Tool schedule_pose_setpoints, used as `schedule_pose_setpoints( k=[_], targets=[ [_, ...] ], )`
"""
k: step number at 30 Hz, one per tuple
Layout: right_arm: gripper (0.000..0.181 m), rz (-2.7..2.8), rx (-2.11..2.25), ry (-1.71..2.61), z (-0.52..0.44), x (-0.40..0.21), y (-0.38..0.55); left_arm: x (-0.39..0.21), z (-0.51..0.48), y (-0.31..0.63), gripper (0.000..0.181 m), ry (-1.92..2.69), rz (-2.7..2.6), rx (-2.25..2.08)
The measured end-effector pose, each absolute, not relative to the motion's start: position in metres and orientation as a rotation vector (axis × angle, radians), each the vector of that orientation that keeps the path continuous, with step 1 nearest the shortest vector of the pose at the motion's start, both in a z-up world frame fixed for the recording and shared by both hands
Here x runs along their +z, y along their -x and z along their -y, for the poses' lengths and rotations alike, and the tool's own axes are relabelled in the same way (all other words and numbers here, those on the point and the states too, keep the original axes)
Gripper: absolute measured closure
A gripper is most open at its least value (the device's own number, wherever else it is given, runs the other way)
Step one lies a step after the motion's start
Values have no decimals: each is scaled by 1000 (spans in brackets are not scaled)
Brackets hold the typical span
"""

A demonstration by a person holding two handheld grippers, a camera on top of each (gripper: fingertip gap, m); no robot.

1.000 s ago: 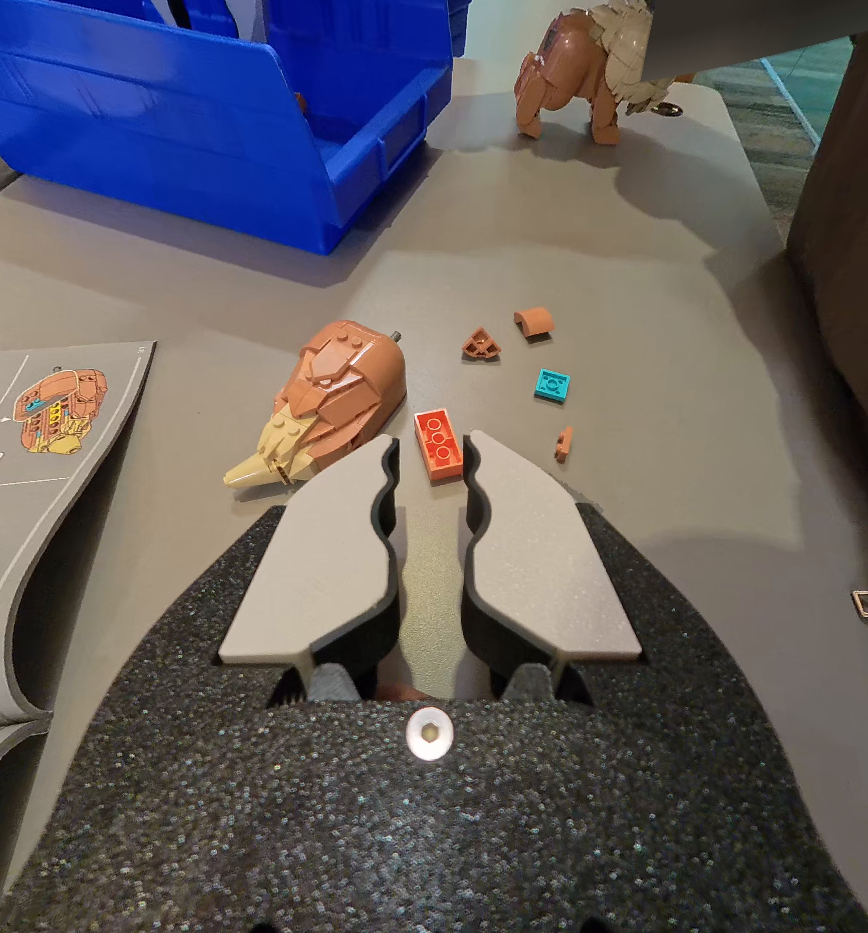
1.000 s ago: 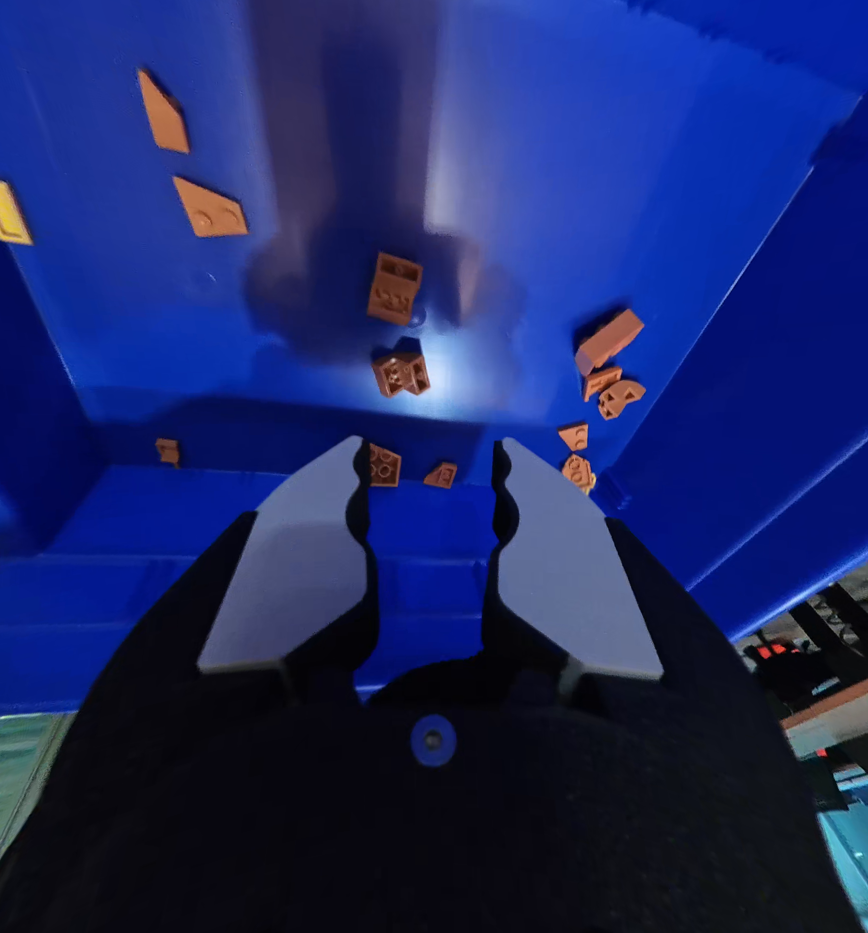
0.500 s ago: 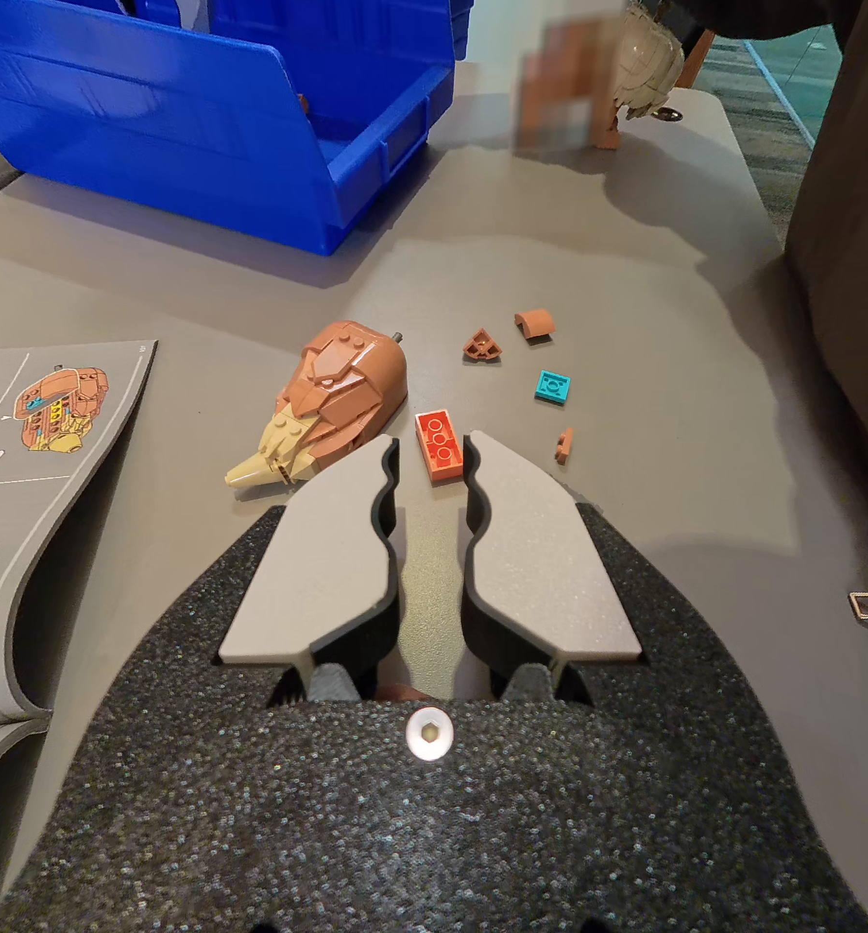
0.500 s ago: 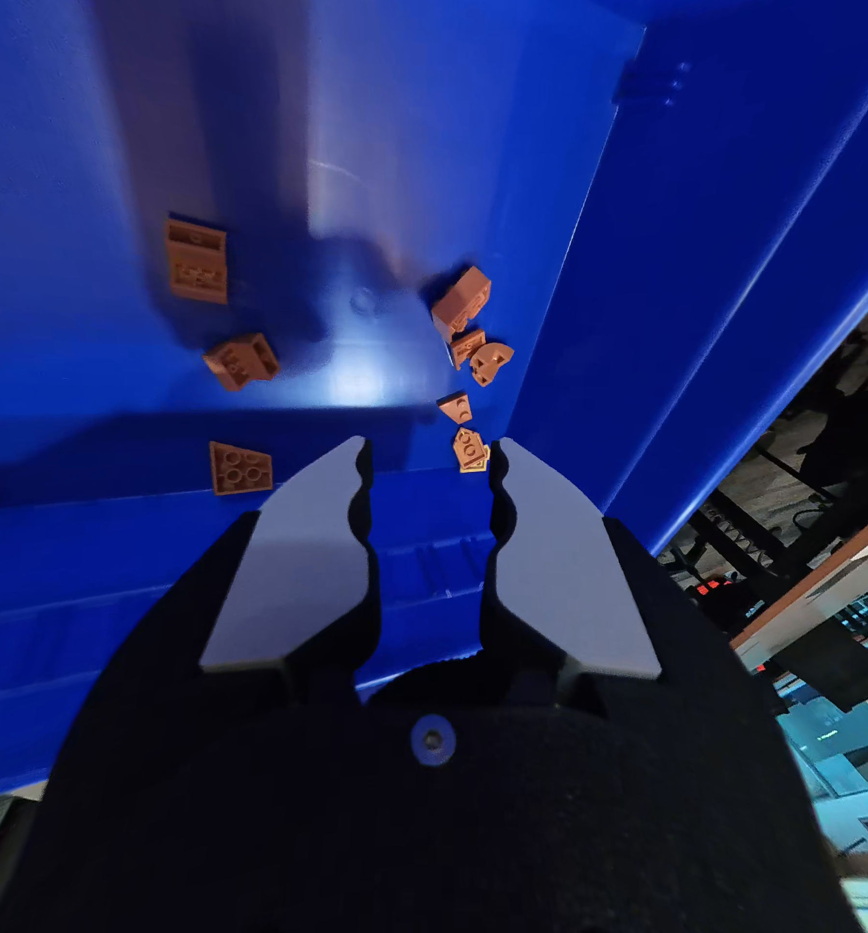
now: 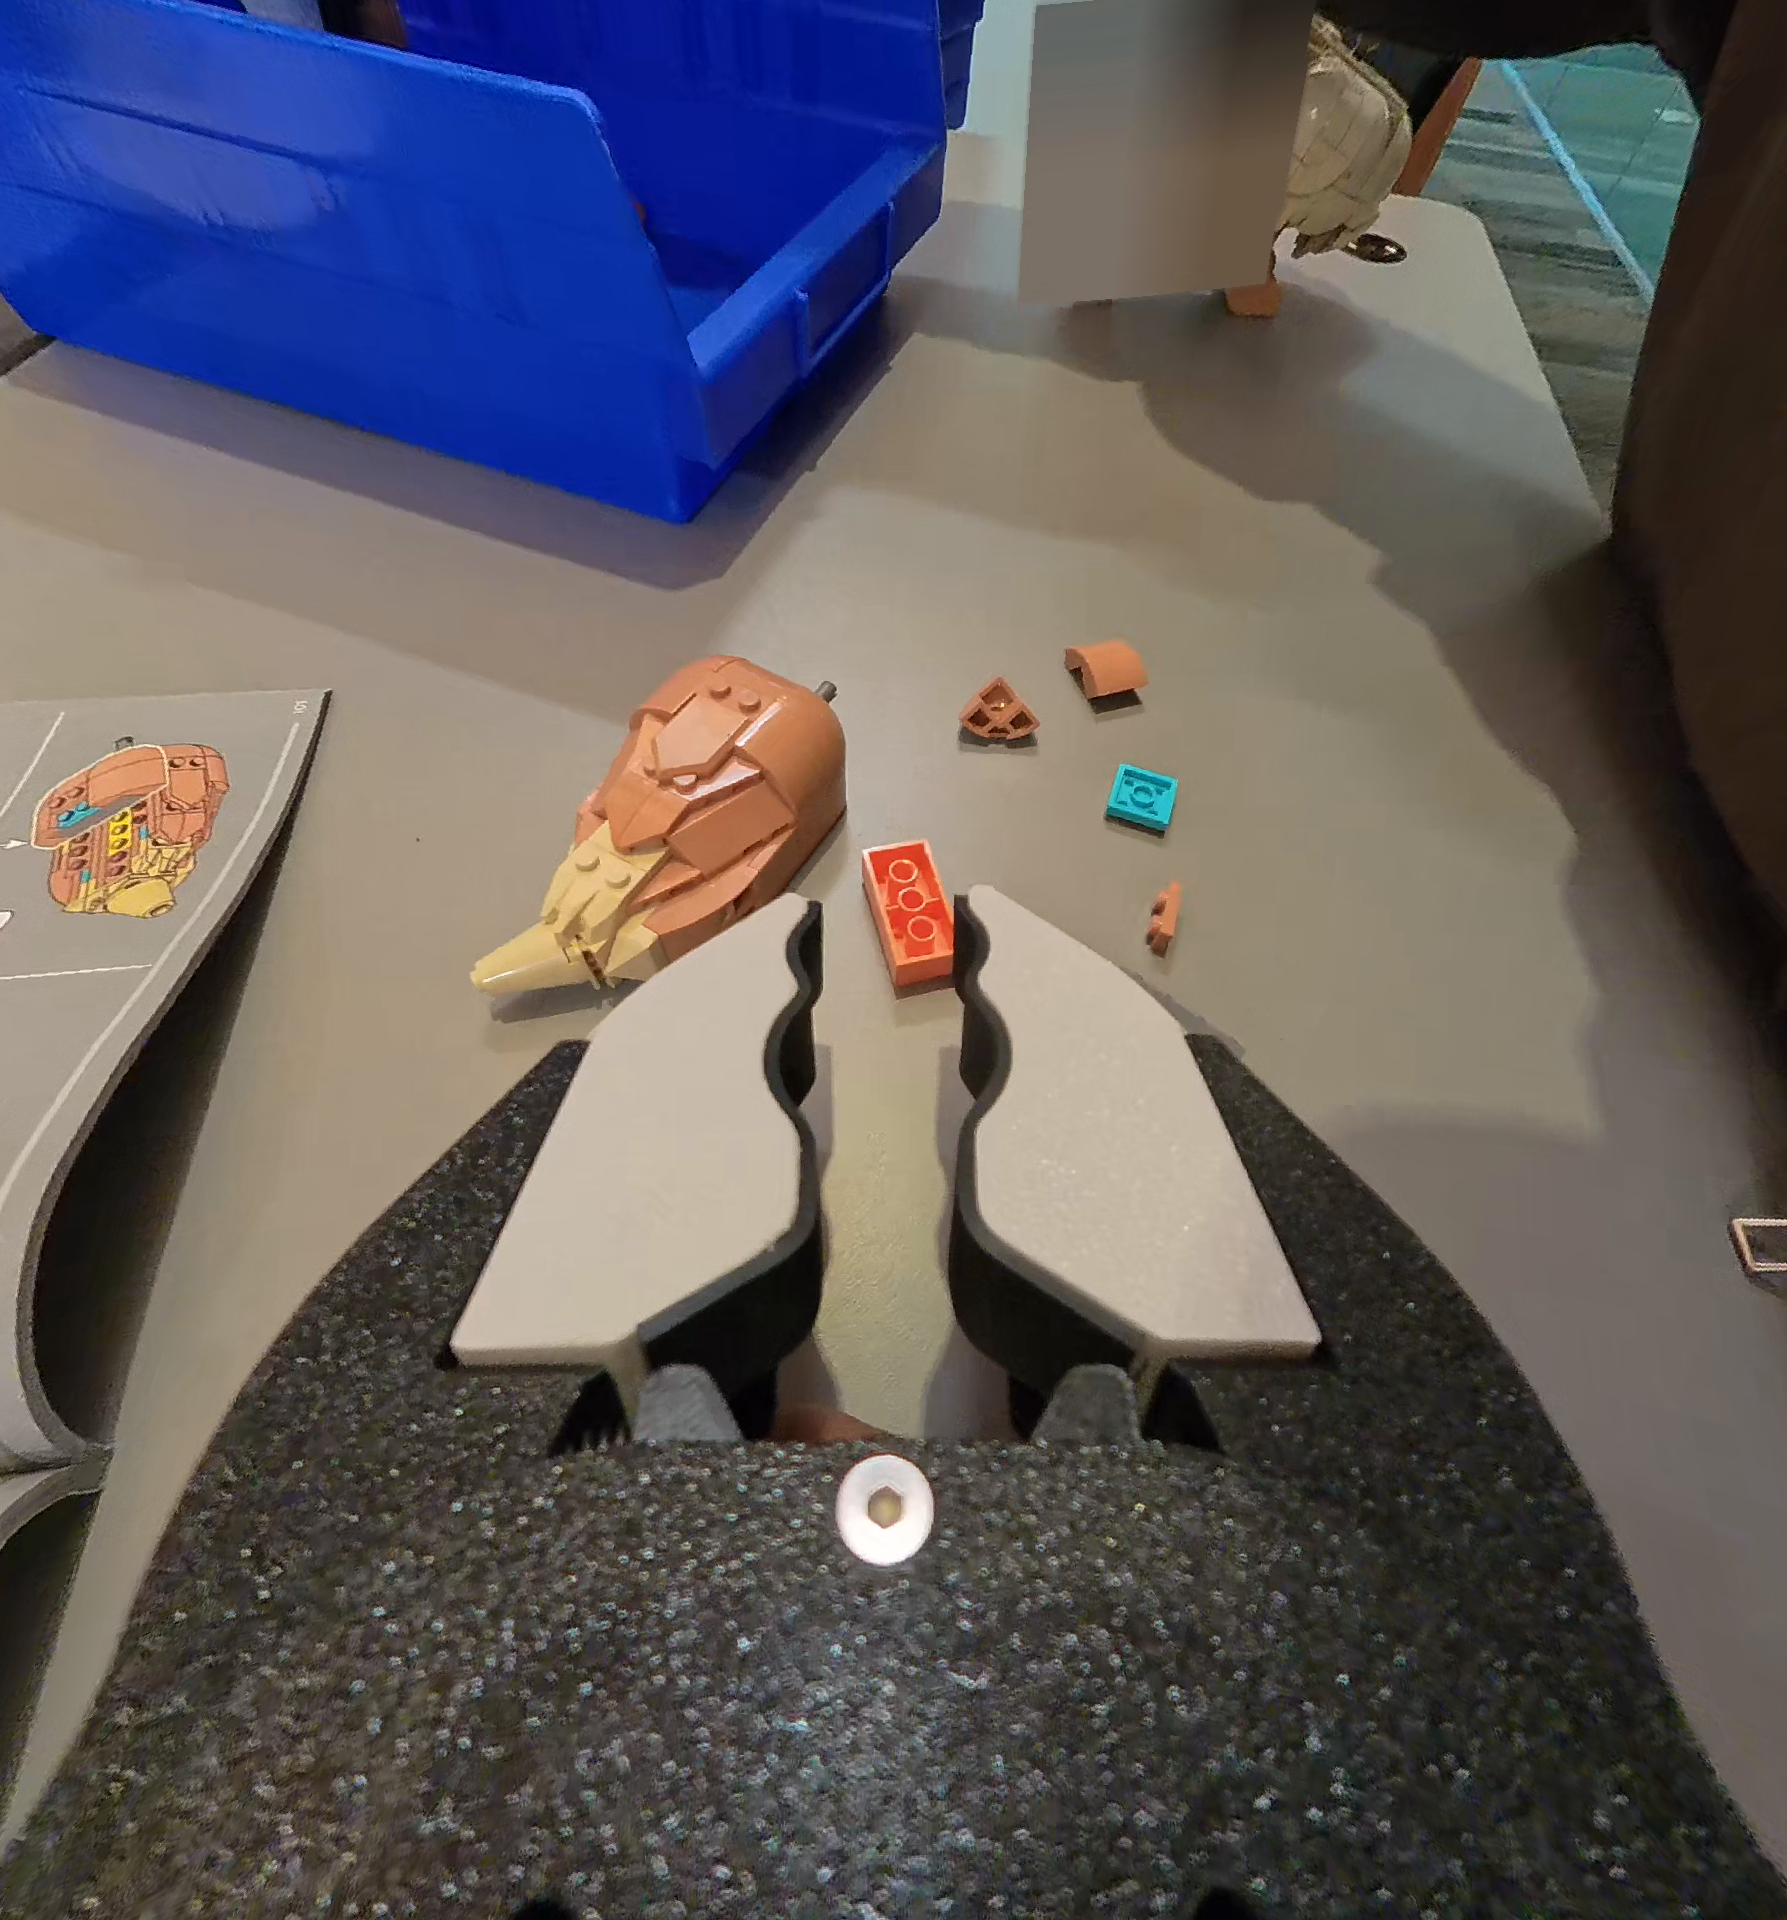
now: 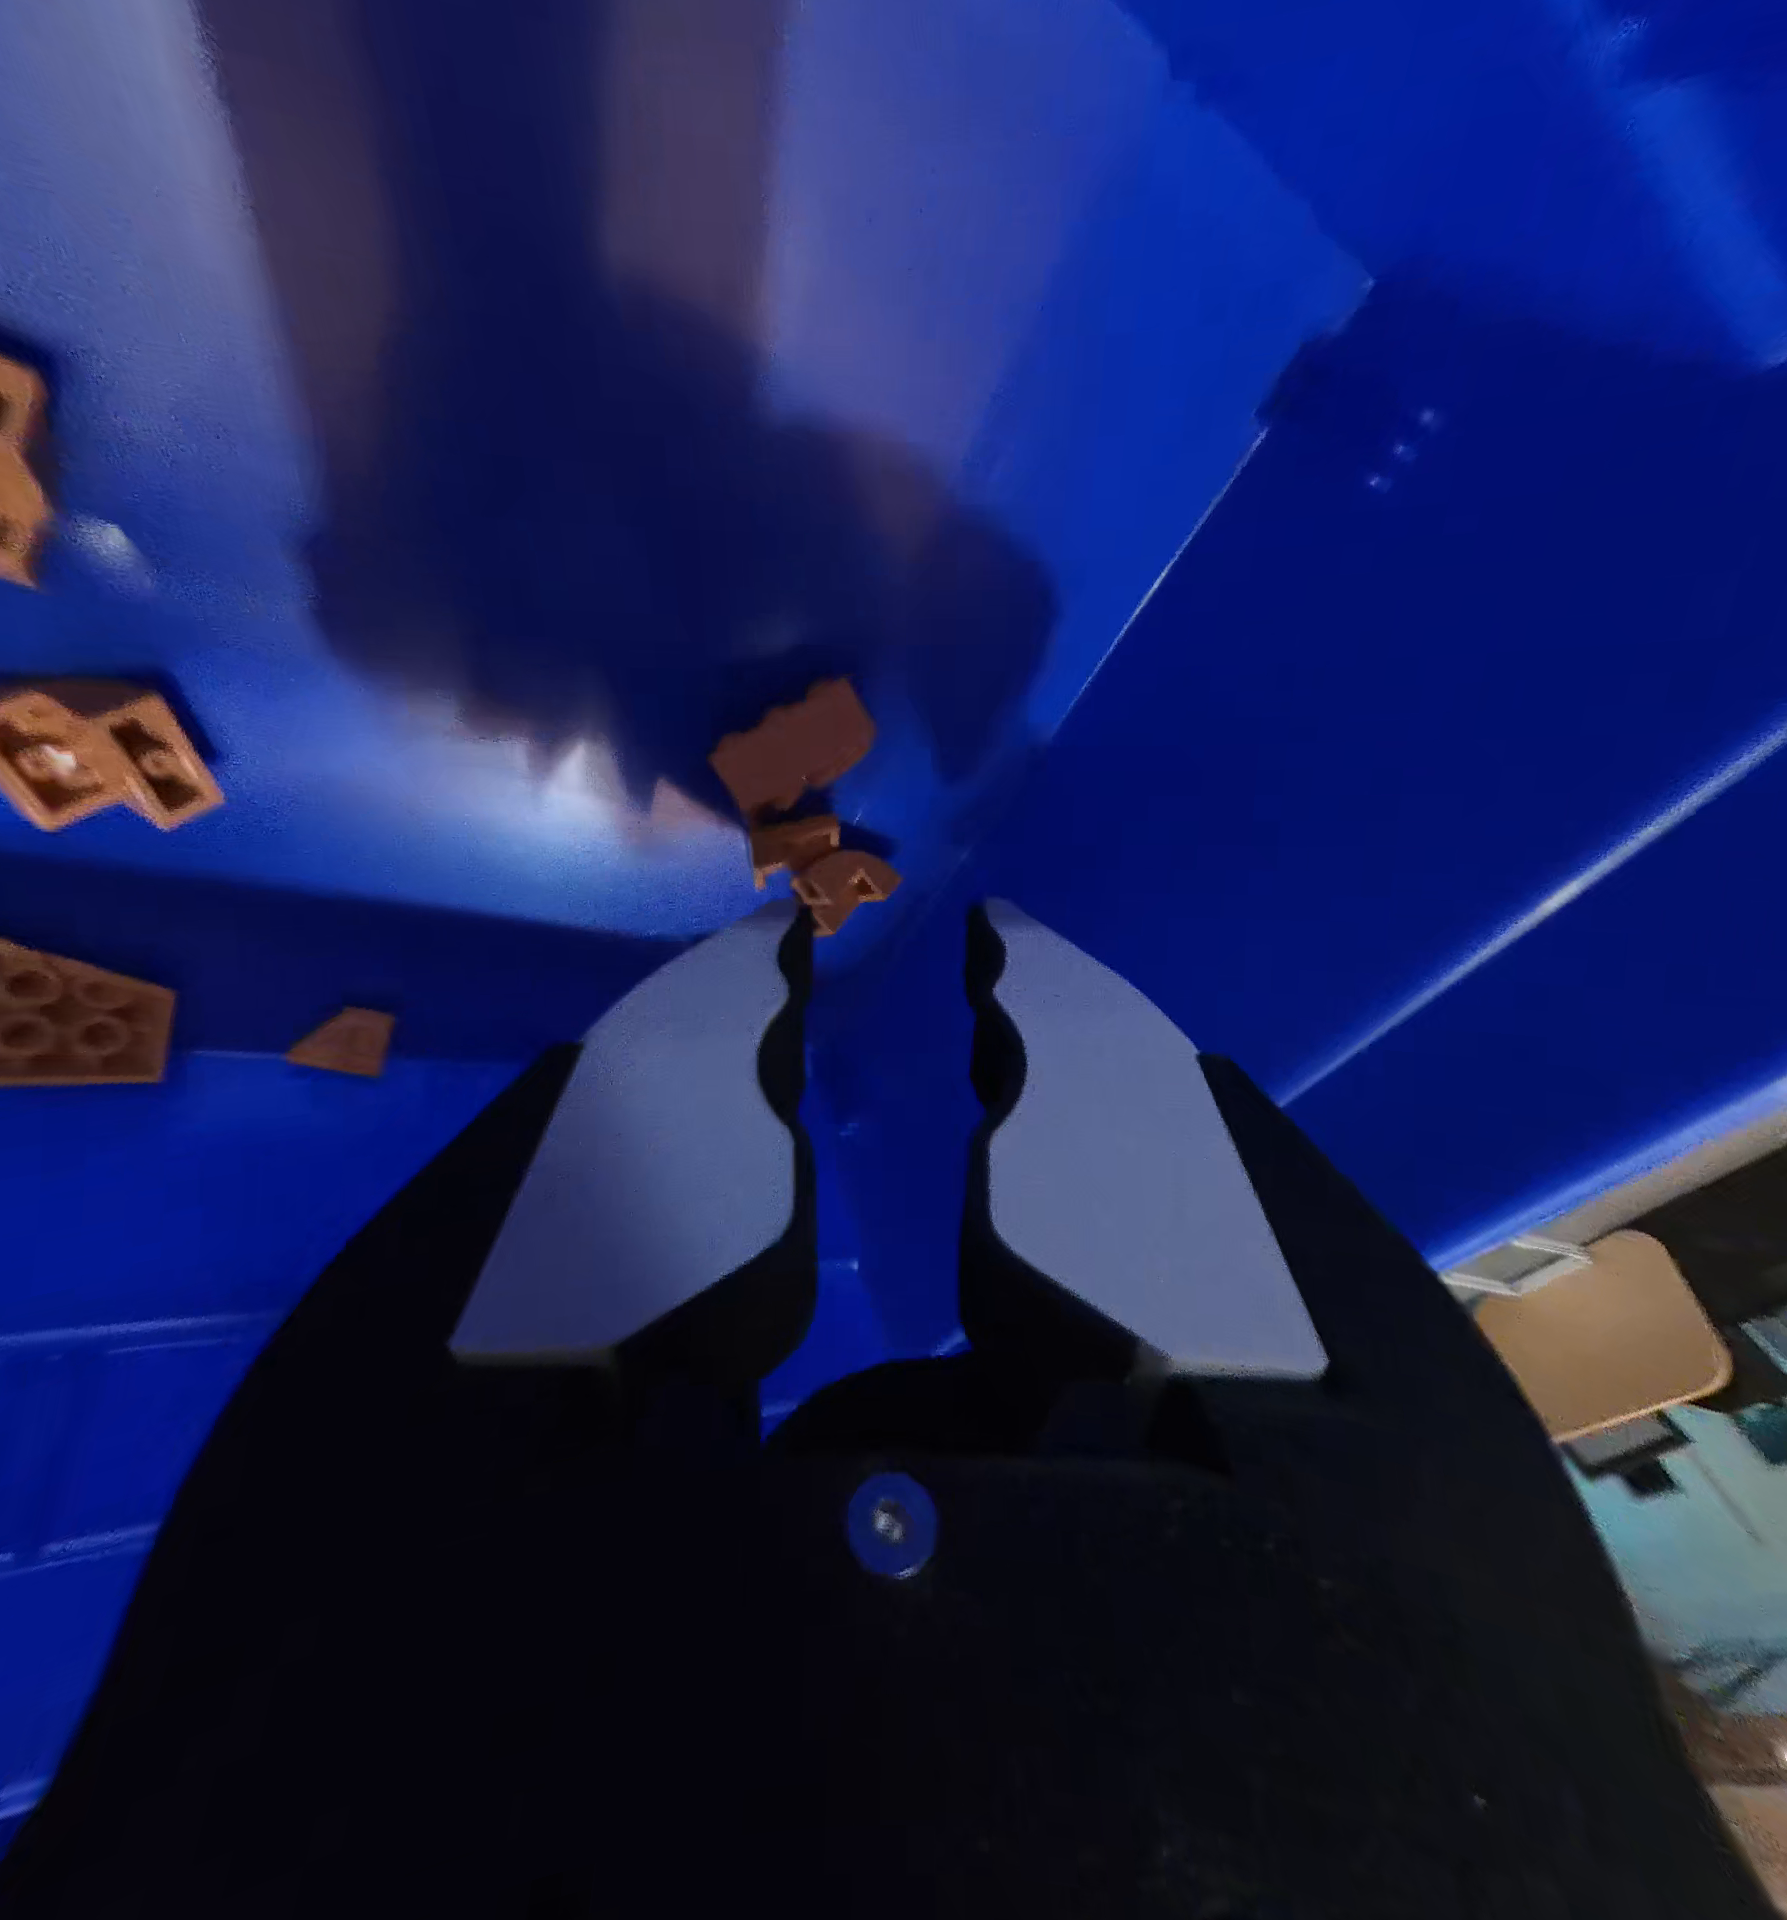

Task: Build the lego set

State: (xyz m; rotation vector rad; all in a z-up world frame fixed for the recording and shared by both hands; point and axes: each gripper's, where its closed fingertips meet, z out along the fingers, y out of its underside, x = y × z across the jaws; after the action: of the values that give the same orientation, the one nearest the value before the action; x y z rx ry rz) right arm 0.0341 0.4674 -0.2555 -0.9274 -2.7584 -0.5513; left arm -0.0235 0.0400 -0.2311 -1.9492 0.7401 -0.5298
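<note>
In the left wrist view my left gripper [image 5: 887, 909] is open and empty, low over the grey table, its tips beside a red 2x3 brick [image 5: 908, 914]. A built brown and tan lego body [image 5: 697, 821] lies just left of the brick. My right gripper [image 6: 887, 920] is open and empty inside the blue bin [image 6: 1388, 675], its tips close to a small cluster of brown pieces [image 6: 801, 800] in the bin's corner. Other brown pieces [image 6: 53, 1013] lie on the bin floor to the left.
Loose pieces lie right of the red brick: a brown wedge [image 5: 998, 712], a brown curved piece [image 5: 1107, 670], a teal plate [image 5: 1141, 797], a small brown clip [image 5: 1164, 914]. An open instruction booklet [image 5: 68, 935] is at left. The blue bin [image 5: 432, 239] stands at the back. The left gripper's tips are roughly 45 cm from the right gripper's. The teal plate [image 5: 1141, 797] is about 8 cm from my left fingertips.
The right gripper has moved down and right inside the bin, closing in on the corner cluster of brown pieces. The left gripper has not moved.
</note>
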Motion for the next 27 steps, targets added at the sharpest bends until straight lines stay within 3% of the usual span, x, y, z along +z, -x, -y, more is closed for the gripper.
schedule_pose_setpoints(
  k=[13,27],
  targets=[
    [158,2866,-802,777,-478,-270,-46,-231,-39,23,157,1947,-750,-532],
    [161,2793,-657,975,-460,-256,-58,-230,-40,24,157,1943,-734,-541]
  ],
)
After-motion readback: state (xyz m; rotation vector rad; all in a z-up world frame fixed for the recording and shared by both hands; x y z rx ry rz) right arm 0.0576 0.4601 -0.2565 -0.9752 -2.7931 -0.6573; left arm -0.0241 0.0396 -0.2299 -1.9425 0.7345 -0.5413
